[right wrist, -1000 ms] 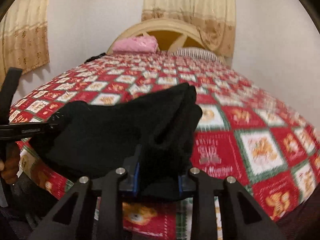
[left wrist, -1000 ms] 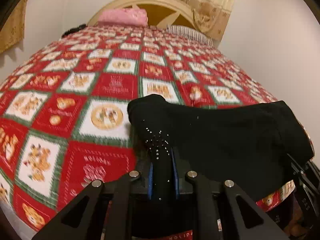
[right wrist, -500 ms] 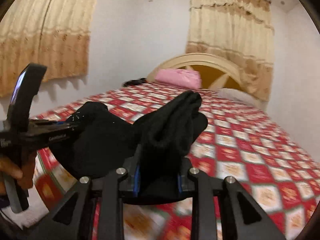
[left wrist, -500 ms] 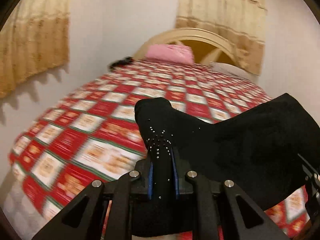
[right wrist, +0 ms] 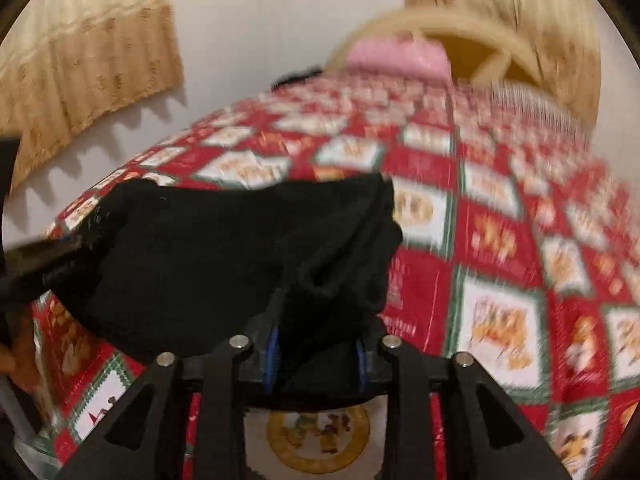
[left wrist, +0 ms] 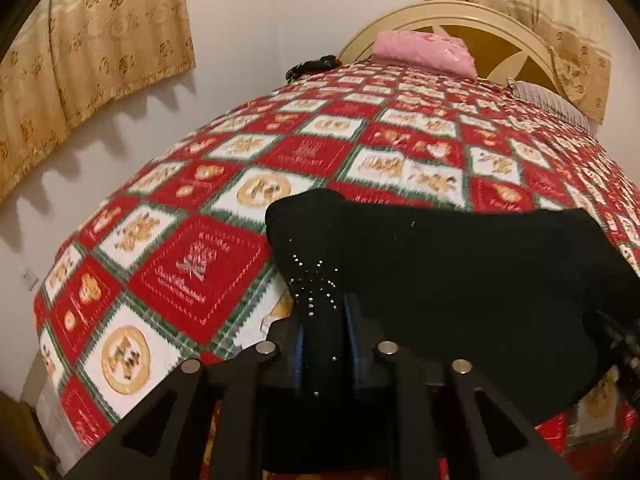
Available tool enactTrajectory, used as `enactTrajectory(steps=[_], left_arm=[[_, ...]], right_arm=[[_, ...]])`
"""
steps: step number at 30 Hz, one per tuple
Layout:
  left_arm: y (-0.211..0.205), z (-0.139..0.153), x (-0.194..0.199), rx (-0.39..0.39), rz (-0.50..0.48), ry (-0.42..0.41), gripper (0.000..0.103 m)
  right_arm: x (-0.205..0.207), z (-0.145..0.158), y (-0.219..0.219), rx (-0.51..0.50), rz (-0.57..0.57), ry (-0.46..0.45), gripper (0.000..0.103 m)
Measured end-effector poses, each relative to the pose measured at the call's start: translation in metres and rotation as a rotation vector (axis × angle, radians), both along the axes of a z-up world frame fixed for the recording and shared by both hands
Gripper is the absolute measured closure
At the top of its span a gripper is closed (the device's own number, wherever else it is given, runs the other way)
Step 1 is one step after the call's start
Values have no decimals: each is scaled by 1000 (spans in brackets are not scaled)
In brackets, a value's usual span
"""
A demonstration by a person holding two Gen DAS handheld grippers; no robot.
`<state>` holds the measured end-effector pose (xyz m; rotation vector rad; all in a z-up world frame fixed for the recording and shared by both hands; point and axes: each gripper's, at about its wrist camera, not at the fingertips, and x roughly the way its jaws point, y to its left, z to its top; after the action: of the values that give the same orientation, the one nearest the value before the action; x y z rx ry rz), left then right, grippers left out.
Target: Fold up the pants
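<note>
Red, white and green patchwork quilt [left wrist: 192, 280], printed with teddy bears and holiday motifs, covering a bed [left wrist: 472, 20] with an arched cream headboard. Wall behind: plain white, with gold patterned curtains [left wrist: 80, 40] at the left and a second set behind the headboard. Pants [left wrist: 460, 280], black, one pair, bunched and held up over the near end of the bed, stretched between the two tools; a cluster of small silver studs [left wrist: 316, 284] shows on the corner nearest the left tool. Pillow [left wrist: 424, 50], pink, lying at the headboard; a striped cushion [left wrist: 548, 100] beside it to the right. Small dark item [left wrist: 312, 66] at the far left edge of the bed, too small to identify. Left hand-held gripper [left wrist: 324, 354]: black frame with blue pads, a fold of the studded corner of the pants between its jaws; the jaws have just been opening slightly, and the fabric sits between the pads with the pads against it. Right hand-held gripper [right wrist: 318, 364]: same make, a thicker bunch of the pants between its blue pads, jaws also just opening; the view is blurred, but cloth fills the gap.
</note>
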<state>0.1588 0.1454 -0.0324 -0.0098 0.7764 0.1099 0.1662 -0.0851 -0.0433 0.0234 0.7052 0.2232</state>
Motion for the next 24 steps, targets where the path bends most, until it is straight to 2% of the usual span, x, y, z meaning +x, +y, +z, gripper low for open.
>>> enactTrajectory(steps=[1, 3, 4, 5, 7, 9, 11, 14, 15, 16, 18, 19, 21, 24], left_arm=[[-2, -2, -2, 15, 2, -8, 78], [-3, -2, -4, 43, 3, -6, 70], [-3, -1, -5, 67, 10, -1, 60], [2, 1, -4, 79, 16, 7, 55], [19, 5, -10, 78, 49, 35, 30], [43, 7, -19, 26, 96, 62, 24], [61, 10, -32, -34, 121, 76, 24], [81, 13, -53, -34, 226, 69, 24], [84, 15, -57, -21, 258, 51, 24], [84, 17, -62, -9, 274, 25, 24], [76, 22, -66, 10, 257, 2, 24], [64, 26, -67, 16, 220, -13, 24], [47, 31, -68, 21, 154, -44, 24], [9, 32, -66, 53, 48, -63, 24]], right_arm=[[2, -1, -8, 35, -2, 22, 60], [4, -3, -14, 52, -11, 61, 39], [3, -5, -20, 64, -15, 80, 32], [0, -4, -21, 77, -16, 84, 31], [-10, 0, -31, 117, -22, 74, 26], [-22, 6, -39, 154, -38, 51, 25], [-38, 14, -47, 166, -80, 15, 25], [-66, 33, -49, 147, -143, -101, 25], [-74, 41, -45, 132, -139, -136, 29], [-77, 47, -39, 111, -130, -157, 45], [-82, 58, -21, 58, -89, -199, 69], [-82, 61, -8, 40, -41, -204, 73], [-77, 60, 6, 27, -5, -189, 73], [-62, 44, 16, 22, -23, -114, 73]])
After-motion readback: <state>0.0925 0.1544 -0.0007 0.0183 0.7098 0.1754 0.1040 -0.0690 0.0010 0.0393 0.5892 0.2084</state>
